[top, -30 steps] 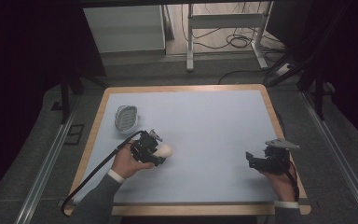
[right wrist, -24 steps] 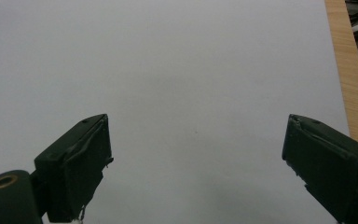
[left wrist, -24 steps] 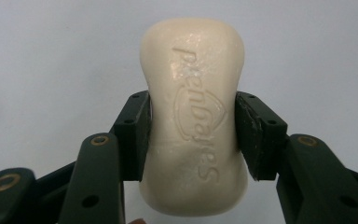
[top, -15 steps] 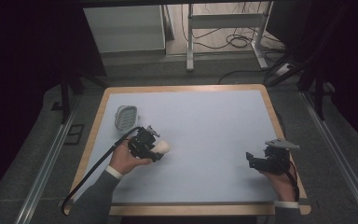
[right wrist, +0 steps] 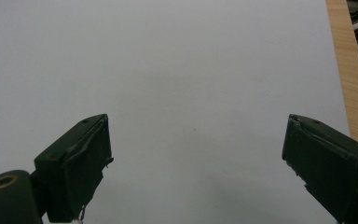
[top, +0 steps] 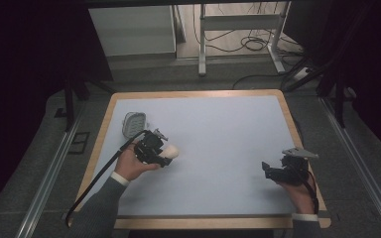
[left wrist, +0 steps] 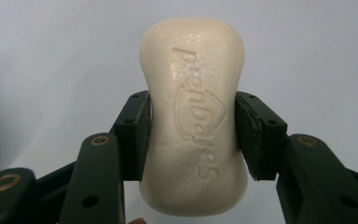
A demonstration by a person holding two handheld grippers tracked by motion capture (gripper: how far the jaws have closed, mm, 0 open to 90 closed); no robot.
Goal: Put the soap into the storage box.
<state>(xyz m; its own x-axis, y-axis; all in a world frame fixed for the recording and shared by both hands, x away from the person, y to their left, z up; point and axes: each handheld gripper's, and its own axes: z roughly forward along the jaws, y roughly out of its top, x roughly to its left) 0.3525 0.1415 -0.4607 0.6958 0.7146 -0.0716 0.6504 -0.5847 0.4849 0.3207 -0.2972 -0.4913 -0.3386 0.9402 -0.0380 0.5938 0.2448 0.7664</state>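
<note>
The left gripper (left wrist: 193, 135) pinched the soap (left wrist: 193, 116) at its narrow waist; stiff, probably slick. The right gripper (right wrist: 196, 172) gaped empty.

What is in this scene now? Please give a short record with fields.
held thing: bar of soap, cream, embossed lettering
holder: left gripper, jaws clamped on the bar's sides
other gripper: right gripper, jaws wide apart, nothing between them
nearby thing: soap dish, grey, beyond the left gripper, apart from the bar
surface: table, pale top, wooden rim
</note>
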